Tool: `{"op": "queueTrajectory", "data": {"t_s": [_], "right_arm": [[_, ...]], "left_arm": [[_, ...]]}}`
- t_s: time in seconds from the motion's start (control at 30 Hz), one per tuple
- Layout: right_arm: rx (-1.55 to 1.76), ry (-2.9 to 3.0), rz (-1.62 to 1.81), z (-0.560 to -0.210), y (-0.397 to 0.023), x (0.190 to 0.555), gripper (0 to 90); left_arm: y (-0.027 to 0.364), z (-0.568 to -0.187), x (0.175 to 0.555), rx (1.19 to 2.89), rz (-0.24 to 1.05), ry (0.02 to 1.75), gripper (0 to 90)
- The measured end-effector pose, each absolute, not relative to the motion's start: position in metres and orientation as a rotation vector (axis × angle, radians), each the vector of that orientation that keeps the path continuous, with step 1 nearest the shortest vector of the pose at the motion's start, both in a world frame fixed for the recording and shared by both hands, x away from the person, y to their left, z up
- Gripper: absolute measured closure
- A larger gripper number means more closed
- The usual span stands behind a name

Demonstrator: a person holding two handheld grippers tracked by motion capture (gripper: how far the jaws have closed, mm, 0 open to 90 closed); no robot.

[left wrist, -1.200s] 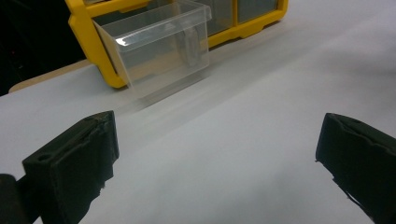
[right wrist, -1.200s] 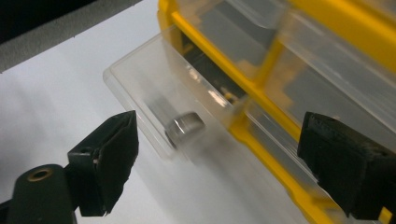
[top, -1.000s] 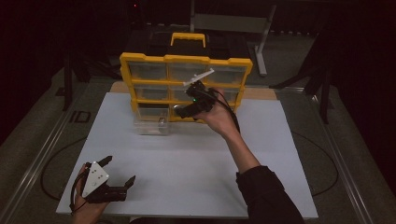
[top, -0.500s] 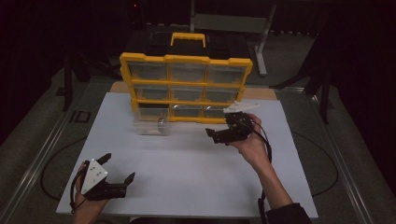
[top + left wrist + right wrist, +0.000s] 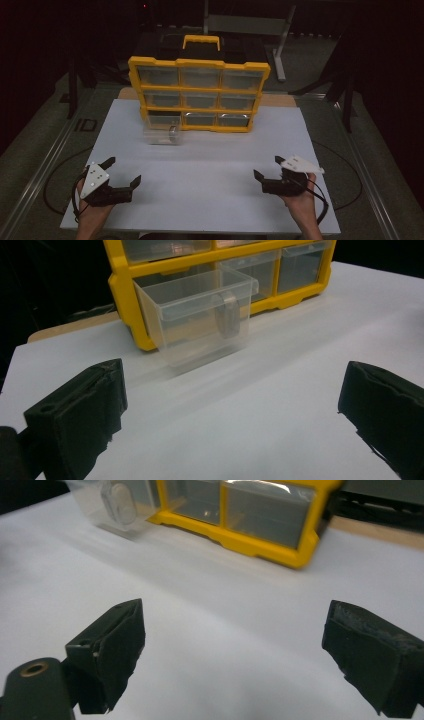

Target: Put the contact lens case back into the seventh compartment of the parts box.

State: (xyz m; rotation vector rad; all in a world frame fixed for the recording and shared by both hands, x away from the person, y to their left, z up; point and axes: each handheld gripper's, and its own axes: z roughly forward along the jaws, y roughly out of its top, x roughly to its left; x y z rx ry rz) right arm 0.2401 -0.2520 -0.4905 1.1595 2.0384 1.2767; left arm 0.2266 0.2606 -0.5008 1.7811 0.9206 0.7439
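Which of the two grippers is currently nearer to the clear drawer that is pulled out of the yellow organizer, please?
Left. The left gripper sits just in front of the clear drawer; the right gripper is far across the table.

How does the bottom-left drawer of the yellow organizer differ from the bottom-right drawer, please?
The bottom-left drawer is pulled forward, jutting out over the white table; the bottom-right drawer sits pushed in, flush with the yellow organizer frame. The pulled-out drawer shows its side walls and open top in the left gripper view; of the pushed-in drawer one sees just the front face. Both are clear plastic and sit in the bottom row.
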Motion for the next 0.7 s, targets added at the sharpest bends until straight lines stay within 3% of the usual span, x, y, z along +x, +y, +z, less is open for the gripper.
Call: {"op": "queueTrajectory", "data": {"t_s": [0.4, 0.7], "right_arm": [[1.174, 1.841, 1.391, -0.520, -0.279, 0.200, 10.1], [1.142, 1.817, 1.362, -0.521, -0.279, 0.199, 10.0]], "left_arm": [[0.261, -0.506, 0.228, 1.777, 0.744, 0.924, 0.3], [0.259, -0.512, 0.227, 1.792, 0.741, 0.927, 0.3]]}}
